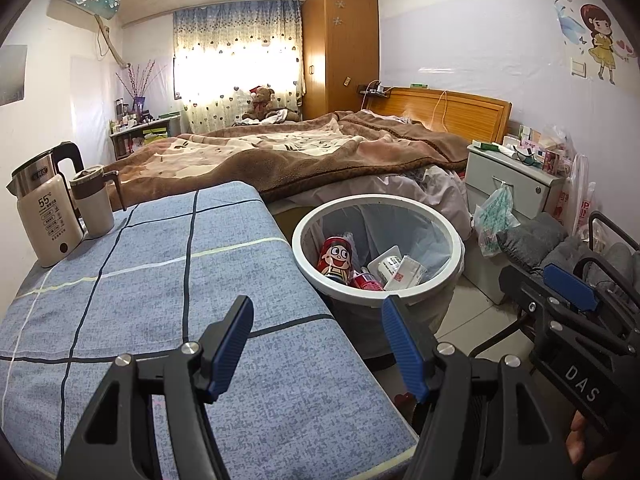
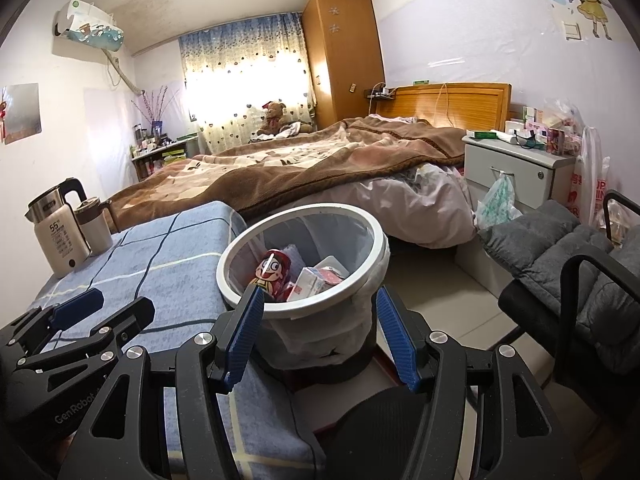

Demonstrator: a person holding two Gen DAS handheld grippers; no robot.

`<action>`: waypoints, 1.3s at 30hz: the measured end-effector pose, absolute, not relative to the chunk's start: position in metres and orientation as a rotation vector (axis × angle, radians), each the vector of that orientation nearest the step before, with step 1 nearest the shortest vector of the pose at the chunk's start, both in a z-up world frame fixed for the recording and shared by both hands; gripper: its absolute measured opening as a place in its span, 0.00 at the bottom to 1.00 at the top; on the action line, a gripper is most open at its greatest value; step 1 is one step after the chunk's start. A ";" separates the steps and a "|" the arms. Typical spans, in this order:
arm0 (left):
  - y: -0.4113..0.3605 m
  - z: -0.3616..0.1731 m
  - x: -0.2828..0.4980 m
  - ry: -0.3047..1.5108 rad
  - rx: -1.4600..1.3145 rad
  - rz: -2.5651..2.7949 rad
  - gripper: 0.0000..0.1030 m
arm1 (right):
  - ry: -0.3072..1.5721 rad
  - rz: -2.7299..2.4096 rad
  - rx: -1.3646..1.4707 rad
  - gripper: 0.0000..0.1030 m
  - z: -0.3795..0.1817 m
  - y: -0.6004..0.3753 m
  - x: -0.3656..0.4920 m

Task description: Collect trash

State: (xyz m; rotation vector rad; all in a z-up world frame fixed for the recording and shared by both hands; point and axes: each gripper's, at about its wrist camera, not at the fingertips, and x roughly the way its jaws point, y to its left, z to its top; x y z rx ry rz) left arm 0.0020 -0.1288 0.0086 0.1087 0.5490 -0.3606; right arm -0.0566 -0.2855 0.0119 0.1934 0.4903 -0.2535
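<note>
A round white-rimmed trash bin (image 1: 436,288) with a clear liner stands on the floor right of the table; it also shows in the right wrist view (image 2: 320,307). Inside lie a red cartoon-face can (image 1: 335,259), which also shows in the right wrist view (image 2: 274,270), and white cartons and wrappers (image 1: 400,270). My left gripper (image 1: 318,346) is open and empty over the table's right edge, short of the bin. My right gripper (image 2: 318,336) is open and empty, just before the bin's near side.
The table has a blue checked cloth (image 1: 160,280) with a kettle (image 1: 44,204) and a mug (image 1: 94,204) at its far left. A bed (image 1: 280,152), a grey nightstand (image 1: 508,184) and a grey-cushioned chair (image 2: 560,264) surround the bin.
</note>
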 end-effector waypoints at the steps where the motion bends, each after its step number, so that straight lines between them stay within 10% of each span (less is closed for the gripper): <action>1: -0.129 0.009 0.002 0.549 0.108 -0.360 0.67 | 0.490 -0.252 0.194 0.58 0.012 -0.285 -0.057; 39: -0.123 0.009 0.001 0.549 0.105 -0.346 0.67 | 0.488 -0.250 0.194 0.58 0.012 -0.284 -0.057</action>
